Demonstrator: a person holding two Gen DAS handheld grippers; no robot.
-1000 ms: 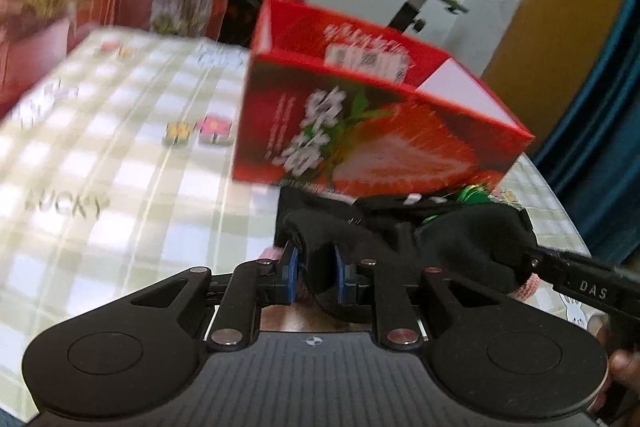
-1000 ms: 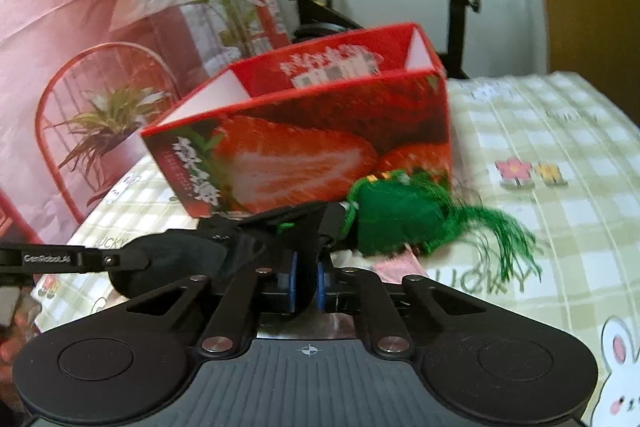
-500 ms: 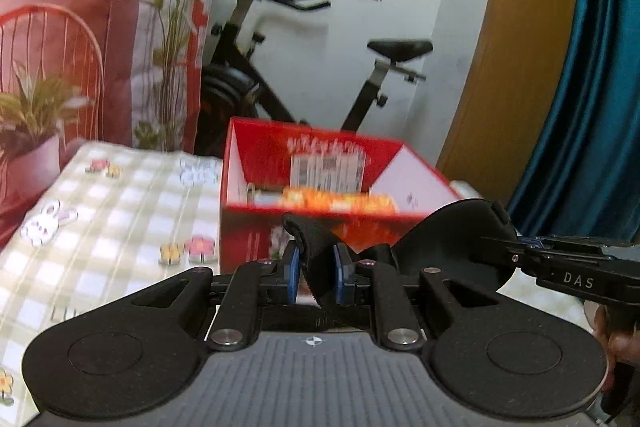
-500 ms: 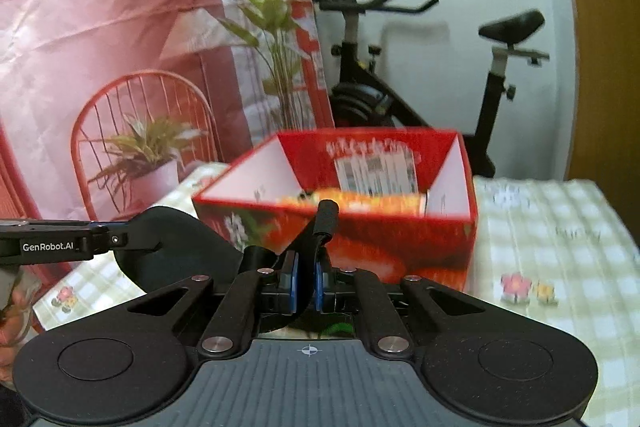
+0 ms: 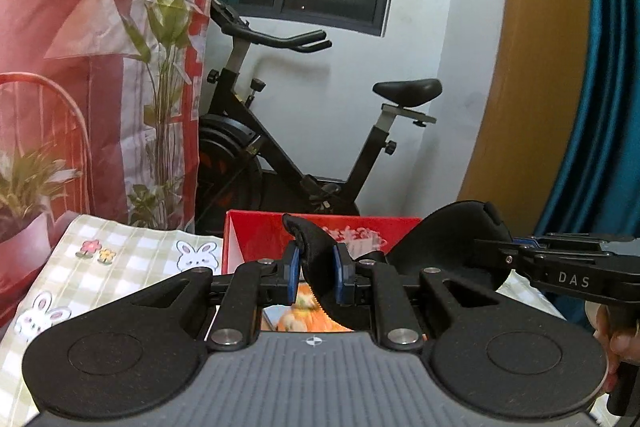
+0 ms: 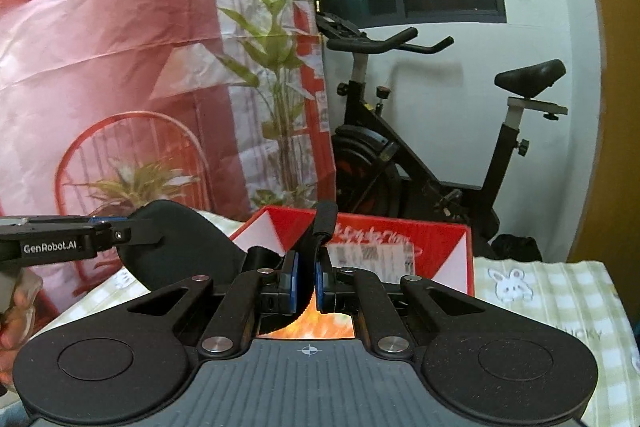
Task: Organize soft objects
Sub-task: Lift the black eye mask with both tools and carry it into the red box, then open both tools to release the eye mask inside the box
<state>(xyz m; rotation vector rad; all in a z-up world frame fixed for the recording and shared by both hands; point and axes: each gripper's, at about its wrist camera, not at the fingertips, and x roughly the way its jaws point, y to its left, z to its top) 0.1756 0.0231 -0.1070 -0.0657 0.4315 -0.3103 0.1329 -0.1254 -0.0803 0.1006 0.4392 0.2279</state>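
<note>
A black padded soft piece [image 5: 444,243], shaped like an eye mask with a strap, hangs stretched between my two grippers. My left gripper [image 5: 316,267] is shut on one folded end of it. My right gripper [image 6: 306,275] is shut on the strap end [image 6: 322,227]. In the left wrist view the right gripper [image 5: 496,251] comes in from the right, clamped on the piece's rounded cup. In the right wrist view the left gripper [image 6: 148,231] comes in from the left at the piece's other cup [image 6: 180,243]. Just beyond and below stands the open red strawberry box [image 5: 256,239] [image 6: 436,239], with something orange [image 5: 304,319] inside.
The checked tablecloth with rabbits and flowers [image 5: 120,267] [image 6: 560,299] runs on both sides of the box. Behind the table stand an exercise bike [image 5: 300,147] [image 6: 420,167], a red printed backdrop [image 6: 120,67] and a blue curtain [image 5: 600,107]. A hand [image 5: 616,331] holds each gripper's handle.
Both grippers rose together with the black piece, from the table in front of the box to above its rim. The green tasselled thing dropped out of view.
</note>
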